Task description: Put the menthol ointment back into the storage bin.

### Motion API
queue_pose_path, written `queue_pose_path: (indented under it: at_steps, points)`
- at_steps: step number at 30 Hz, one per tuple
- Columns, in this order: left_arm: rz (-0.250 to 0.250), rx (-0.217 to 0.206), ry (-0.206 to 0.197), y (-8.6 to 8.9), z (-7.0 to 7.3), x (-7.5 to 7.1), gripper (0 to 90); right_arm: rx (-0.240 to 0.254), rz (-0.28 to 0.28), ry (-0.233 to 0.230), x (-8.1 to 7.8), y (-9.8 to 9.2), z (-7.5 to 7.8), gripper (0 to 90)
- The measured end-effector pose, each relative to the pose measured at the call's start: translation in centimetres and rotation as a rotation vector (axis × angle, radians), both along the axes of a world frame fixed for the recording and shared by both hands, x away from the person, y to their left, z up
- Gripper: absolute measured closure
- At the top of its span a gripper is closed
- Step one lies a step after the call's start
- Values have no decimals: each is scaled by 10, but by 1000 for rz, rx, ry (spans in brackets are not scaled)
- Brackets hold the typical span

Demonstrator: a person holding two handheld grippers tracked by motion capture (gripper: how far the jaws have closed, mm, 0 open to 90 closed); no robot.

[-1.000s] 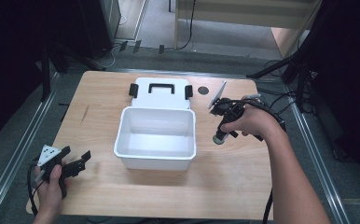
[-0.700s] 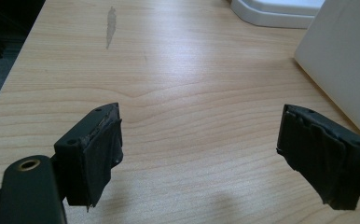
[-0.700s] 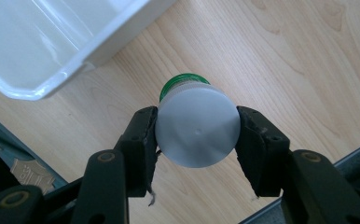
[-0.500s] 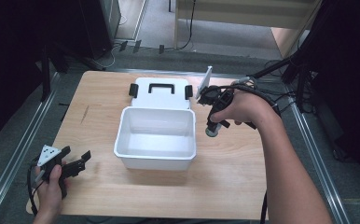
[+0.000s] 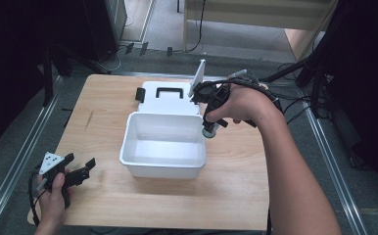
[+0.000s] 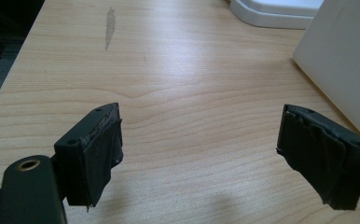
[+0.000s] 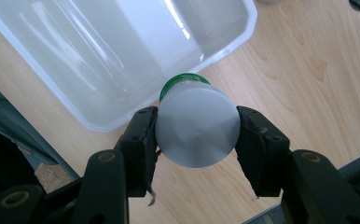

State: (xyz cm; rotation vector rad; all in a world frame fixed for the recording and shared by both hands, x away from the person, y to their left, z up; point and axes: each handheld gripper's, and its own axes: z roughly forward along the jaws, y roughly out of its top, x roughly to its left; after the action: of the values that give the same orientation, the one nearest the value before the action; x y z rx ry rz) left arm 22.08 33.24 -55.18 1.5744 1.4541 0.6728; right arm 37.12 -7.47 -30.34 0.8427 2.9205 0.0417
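Note:
A white open bin stands in the middle of the wooden table. My right gripper points down at the bin's right rim, shut on a grey bottle with a green cap. In the right gripper view the black pads press on both sides of the bottle, green cap downward, just beside the bin's corner. My left gripper rests low at the table's front left, open, with bare wood between its jaws.
The bin's white lid with a black handle and clips lies flat right behind the bin. Bare wood lies left, right and in front of the bin. Metal rails and cables run along the table's sides.
My right hand has carried the bottle leftward and upward, from the table right of the bin to its right rim. The left hand has kept still.

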Motion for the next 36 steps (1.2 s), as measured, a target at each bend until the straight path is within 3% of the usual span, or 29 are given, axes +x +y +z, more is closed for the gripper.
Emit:
queue_pose_path:
  at_steps: [8,15,16,21,36]
  points:
    - [-1,0,1,0,0,0,147,6,47,-3,-1,19,-1,516]
    - [-1,-1,-1,0,0,0,147,-6,101,-8,0,32,-11,515]
    - [-1,-2,-2,1,0,0,147,-10,132,-16,1,35,-15,515]
    - [0,-6,-4,1,0,0,147,-6,174,-4,4,40,-29,515]
    - [1,-13,-4,1,0,0,147,-9,225,17,9,44,-68,515]
